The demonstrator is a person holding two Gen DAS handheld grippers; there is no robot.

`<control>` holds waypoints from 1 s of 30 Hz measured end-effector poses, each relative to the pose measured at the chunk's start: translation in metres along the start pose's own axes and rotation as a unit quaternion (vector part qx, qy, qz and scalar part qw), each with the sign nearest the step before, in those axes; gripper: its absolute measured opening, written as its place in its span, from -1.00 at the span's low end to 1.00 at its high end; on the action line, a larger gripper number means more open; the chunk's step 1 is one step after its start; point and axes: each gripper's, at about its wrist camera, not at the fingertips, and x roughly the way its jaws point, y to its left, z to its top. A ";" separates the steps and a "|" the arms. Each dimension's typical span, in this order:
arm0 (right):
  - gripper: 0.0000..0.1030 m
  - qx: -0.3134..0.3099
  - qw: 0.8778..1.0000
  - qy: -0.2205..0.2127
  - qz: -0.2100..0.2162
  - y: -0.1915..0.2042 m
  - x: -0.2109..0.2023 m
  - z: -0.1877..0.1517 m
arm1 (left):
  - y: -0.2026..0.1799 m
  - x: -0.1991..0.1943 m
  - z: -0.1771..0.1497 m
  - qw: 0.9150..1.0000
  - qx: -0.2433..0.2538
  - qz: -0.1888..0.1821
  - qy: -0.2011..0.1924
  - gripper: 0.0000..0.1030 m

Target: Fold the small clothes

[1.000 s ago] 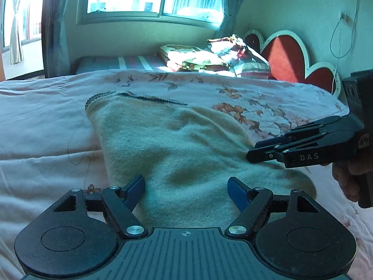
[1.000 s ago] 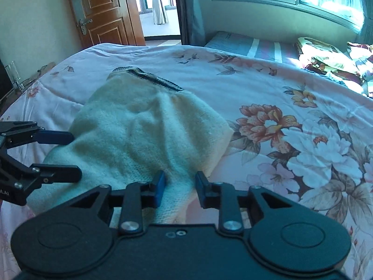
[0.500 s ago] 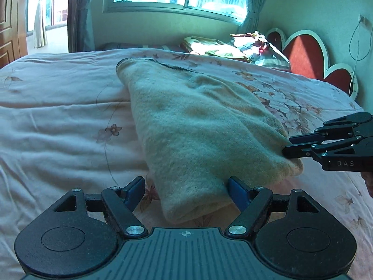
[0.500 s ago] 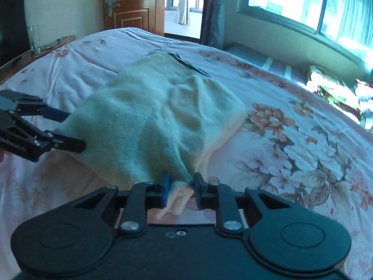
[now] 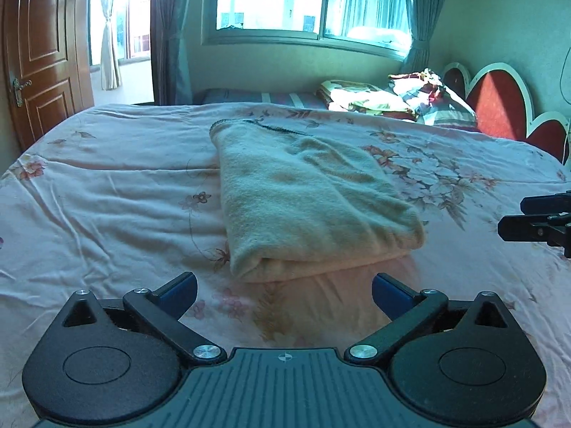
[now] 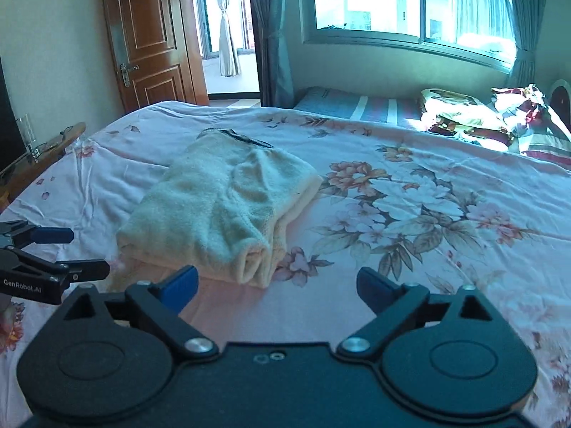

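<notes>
A small cream fleece garment point(image 5: 307, 199) lies folded on the pink floral bedspread point(image 5: 107, 196), its dark-trimmed edge at the far end. It also shows in the right wrist view point(image 6: 228, 214). My left gripper point(image 5: 283, 290) is open and empty, just short of the garment's near edge. My right gripper point(image 6: 276, 283) is open and empty, just short of the garment's near right corner. The right gripper also shows at the right edge of the left wrist view point(image 5: 535, 219). The left gripper also shows at the left edge of the right wrist view point(image 6: 67, 249).
Crumpled bedding and pillows point(image 5: 399, 96) lie at the far right by a red headboard point(image 5: 499, 107). A wooden door point(image 6: 150, 39) stands at the far left. A wooden ledge point(image 6: 39, 157) runs along the bed's left side. Windows point(image 5: 307, 0) are behind the bed.
My right gripper has opened and let go of the garment. Both grippers have drawn back from it, and the garment now rests folded on the bed.
</notes>
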 end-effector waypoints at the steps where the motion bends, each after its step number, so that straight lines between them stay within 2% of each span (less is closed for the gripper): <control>1: 0.99 0.002 1.000 -0.004 -0.005 0.001 -0.013 -0.005 | -0.006 -0.011 -0.002 1.000 0.001 0.000 -0.005 1.00; 10: 0.99 0.021 0.998 -0.029 -0.050 0.009 -0.124 -0.050 | -0.063 -0.134 -0.034 0.999 0.002 -0.009 -0.052 1.00; 19: 0.99 0.045 0.994 -0.071 -0.074 0.026 -0.221 -0.081 | -0.087 -0.246 -0.066 0.996 -0.036 -0.010 -0.084 1.00; 23: 0.99 0.035 0.992 -0.093 -0.080 0.036 -0.249 -0.087 | -0.096 -0.279 -0.072 0.994 -0.034 -0.009 -0.104 1.00; 30: 0.99 0.022 0.989 -0.113 -0.091 0.043 -0.272 -0.091 | -0.107 -0.299 -0.072 0.992 -0.032 -0.015 -0.122 1.00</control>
